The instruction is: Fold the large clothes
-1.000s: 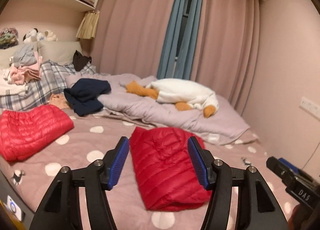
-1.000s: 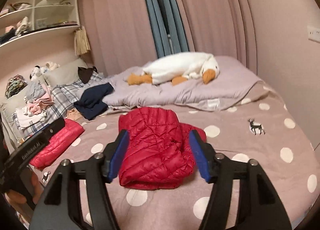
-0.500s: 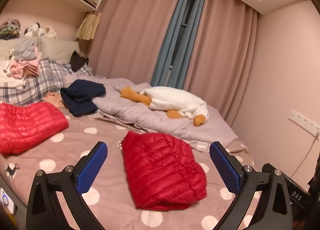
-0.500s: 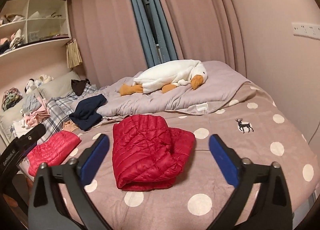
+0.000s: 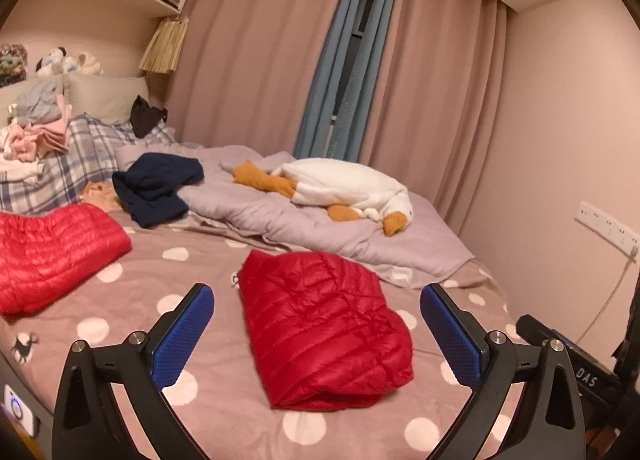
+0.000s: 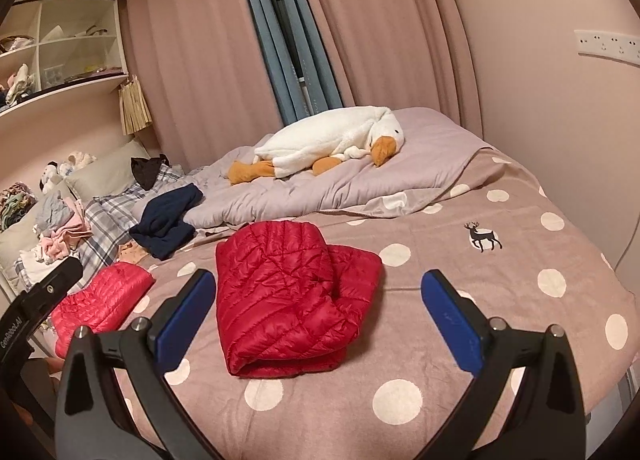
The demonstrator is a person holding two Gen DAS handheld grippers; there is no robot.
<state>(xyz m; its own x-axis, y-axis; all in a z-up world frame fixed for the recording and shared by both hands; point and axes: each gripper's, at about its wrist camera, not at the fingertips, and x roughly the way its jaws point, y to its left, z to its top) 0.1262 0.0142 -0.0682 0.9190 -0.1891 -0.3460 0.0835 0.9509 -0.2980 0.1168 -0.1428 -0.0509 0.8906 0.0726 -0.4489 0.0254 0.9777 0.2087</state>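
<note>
Reading "DAS" in pale letters, a label sits on the black body of the right gripper (image 5: 584, 380) where it pokes into the left wrist view at about 4 o'clock. In the right wrist view the black body of the left gripper (image 6: 40, 300) at 9 o'clock carries white lettering that looks like "GenRobot.AI", though the small print is hard to make out. No other writing can be read; the bedspread (image 6: 440, 340) bears only white dots and a small dark deer motif (image 6: 482, 238) at 2 o'clock from the jacket.

Seen from its own camera, the left gripper (image 5: 316, 336) has its blue pads (image 5: 182, 338) spread wide apart, released, with nothing between them and nothing touching them. The right gripper (image 6: 318, 324) is likewise spread wide and empty, its blue pads (image 6: 452, 322) clear of all fabric.

The folded red down jacket (image 6: 288, 296) lies on the dotted bedspread, at the centre of both views and framed by the open jaws, apart from both grippers. A second red down jacket (image 5: 52, 256) rests at 9 o'clock in the left wrist view, near the bed's edge. At 11 o'clock from the folded jacket a crumpled navy garment (image 5: 160, 187) lies by a plaid pillow (image 5: 80, 163). At 12 o'clock a white plush goose (image 5: 348, 187) lies on a grey quilt (image 5: 320, 232), before pink curtains (image 5: 260, 59).
</note>
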